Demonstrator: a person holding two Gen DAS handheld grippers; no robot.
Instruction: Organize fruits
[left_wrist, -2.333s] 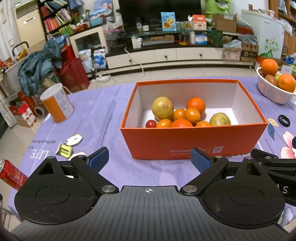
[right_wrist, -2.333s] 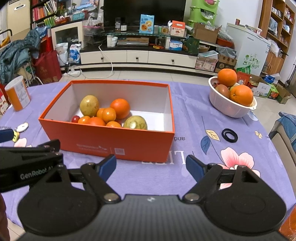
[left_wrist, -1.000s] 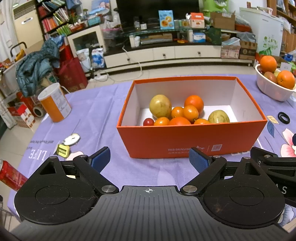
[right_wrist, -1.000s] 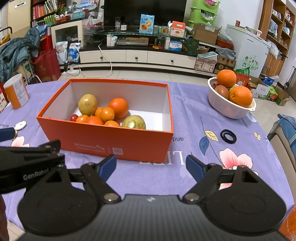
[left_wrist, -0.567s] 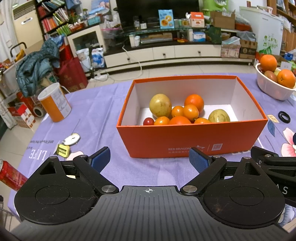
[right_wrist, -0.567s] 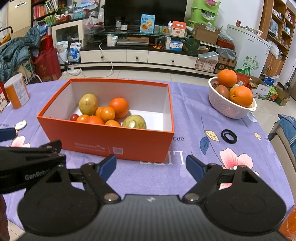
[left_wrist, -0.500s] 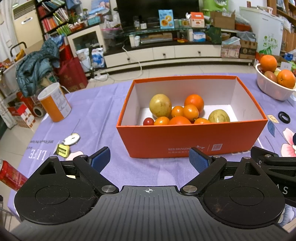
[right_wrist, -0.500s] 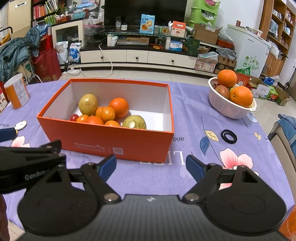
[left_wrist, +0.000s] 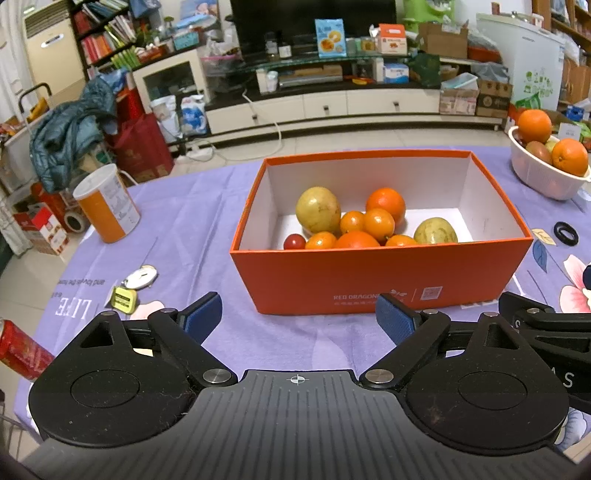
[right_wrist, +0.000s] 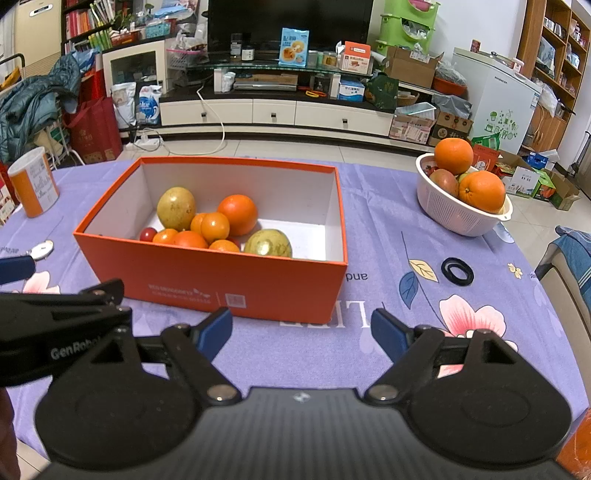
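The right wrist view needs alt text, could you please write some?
An open orange box holding oranges and other fruit sits on a purple floral tablecloth, beyond the open, empty right hand-held gripper. A white basket of fruit stands to the right.

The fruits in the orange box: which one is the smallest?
The dark red cherry tomato, at the pile's left end beside the small oranges; every other fruit there is larger and orange or yellow-green.
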